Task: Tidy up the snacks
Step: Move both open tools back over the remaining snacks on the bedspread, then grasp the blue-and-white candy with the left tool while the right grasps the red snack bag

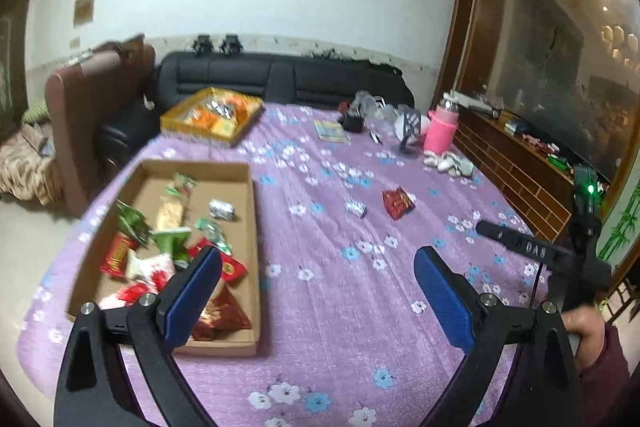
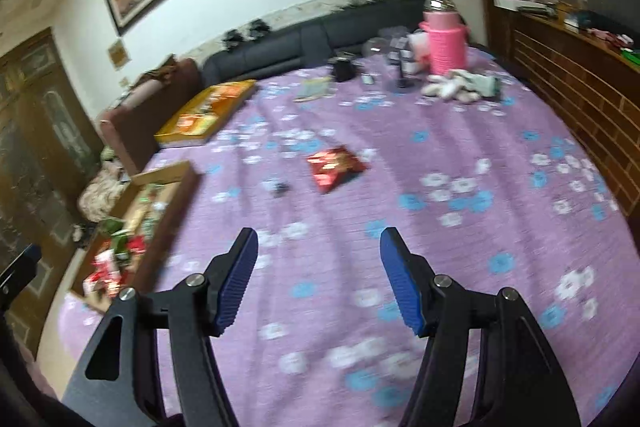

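The left gripper (image 1: 318, 265) hangs tilted down over the cloth (image 1: 340, 327), jaws wide and empty, its left finger above the box (image 1: 252, 227) of snacks at near left. The right gripper (image 2: 319, 247), also tilted down, is released, empty. A red packet (image 2: 335, 167) lies ahead mid-table, a small dark wrapper (image 2: 280, 187) just left of it.

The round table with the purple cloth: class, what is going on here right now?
A person is sorting snacks with a two-finger tool in each hand. A cardboard tray near the table's edge already holds many wrapped snacks. A red snack packet and a small dark-and-white wrapped piece lie loose on the purple tablecloth. The left tool and the right tool are both open and empty, above the cloth.
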A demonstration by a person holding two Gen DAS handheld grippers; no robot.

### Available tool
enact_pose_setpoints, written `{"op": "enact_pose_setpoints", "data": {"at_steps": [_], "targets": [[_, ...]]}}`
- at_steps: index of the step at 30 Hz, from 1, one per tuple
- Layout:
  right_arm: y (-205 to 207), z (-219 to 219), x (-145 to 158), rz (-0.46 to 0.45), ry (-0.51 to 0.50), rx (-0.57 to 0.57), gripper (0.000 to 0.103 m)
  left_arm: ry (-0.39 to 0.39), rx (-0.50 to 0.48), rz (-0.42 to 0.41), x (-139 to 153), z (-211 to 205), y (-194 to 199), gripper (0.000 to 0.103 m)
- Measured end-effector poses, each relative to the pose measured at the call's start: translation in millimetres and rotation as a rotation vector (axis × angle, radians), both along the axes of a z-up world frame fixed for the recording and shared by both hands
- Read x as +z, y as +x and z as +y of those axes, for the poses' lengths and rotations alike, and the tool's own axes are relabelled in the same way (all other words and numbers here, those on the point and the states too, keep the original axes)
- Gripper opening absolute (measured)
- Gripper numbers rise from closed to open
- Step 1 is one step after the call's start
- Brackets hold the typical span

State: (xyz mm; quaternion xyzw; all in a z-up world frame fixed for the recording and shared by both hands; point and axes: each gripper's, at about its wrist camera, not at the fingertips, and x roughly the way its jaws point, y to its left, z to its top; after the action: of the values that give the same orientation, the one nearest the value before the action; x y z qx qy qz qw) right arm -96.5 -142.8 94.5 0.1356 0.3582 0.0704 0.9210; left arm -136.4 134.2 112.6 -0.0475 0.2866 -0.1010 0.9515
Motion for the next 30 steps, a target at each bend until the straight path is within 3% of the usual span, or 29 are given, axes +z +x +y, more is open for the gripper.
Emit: {"op": "enact_pose_setpoints", "data": {"at_steps": [3,8,14,17,22,24,25,27,29,30], "targets": [[25,-11,-7,0.043,0.003,-0.002,0.065,-0.004,-0.038,0.049,-12,-9,15,0.097],[96,-9,-32,0.184,0.199,0.058,0.065,-0.012,-0.090,0.092,-22,-21,37,0.097],[160,7,-68,0.328,0.281,-0.002,0.065,-0.018,-0.117,0.111,-22,-24,59,0.096],[178,12,-74,0.343,0.295,-0.052,0.065,-0.020,-0.123,0.120,-22,-25,71,0.096],[196,27,-75,0.330,0.200,-0.080,0.065,-0.068,-0.123,0.167,-26,-26,102,0.096],[200,31,-75,0.325,0.130,-0.064,0.039,-0.096,-0.121,0.200,-28,-28,120,0.096],[200,30,-76,0.319,0.125,-0.053,0.038,-0.101,-0.123,0.208,-29,-30,125,0.095],[198,20,-77,0.311,0.154,-0.048,0.037,-0.105,-0.132,0.237,-31,-37,141,0.086],[189,9,-78,0.308,0.193,-0.048,0.037,-0.104,-0.147,0.292,-38,-48,160,0.066],[182,4,-78,0.305,0.206,-0.045,0.037,-0.109,-0.154,0.315,-41,-52,168,0.065]]}}
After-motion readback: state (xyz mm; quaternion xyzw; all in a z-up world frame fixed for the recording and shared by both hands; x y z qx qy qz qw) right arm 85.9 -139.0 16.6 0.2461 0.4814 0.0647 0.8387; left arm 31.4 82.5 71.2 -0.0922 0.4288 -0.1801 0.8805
